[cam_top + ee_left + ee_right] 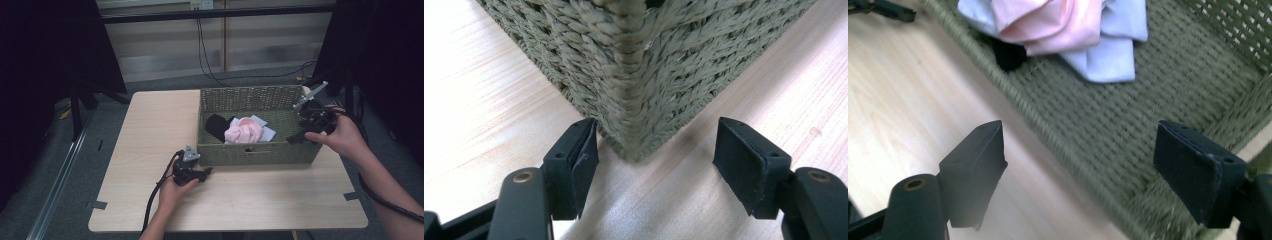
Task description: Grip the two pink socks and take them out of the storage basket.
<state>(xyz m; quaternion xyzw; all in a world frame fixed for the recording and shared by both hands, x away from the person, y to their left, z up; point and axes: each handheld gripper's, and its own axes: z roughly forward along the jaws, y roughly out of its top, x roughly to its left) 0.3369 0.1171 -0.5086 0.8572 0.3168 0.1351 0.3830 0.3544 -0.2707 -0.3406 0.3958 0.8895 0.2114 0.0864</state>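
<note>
There is one basket (260, 152) on one desk (150, 130). Inside the basket lie three cloths: one black (217, 126), one pink (243, 132), one pale blue (266, 133). Beside the basket are two hand-held grippers, left (206, 172) and right (294, 138).

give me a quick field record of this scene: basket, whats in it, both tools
basket: woven green basket on the wooden table, toward its right side
contents: pink cloth, pale blue cloth and black cloth bunched together in the left half; the right half is bare
left tool: left tool open, low at the table, jaws either side of the basket's near left corner, not pressing it
right tool: right tool open, nothing between the jaws, held above the basket's right end
</note>
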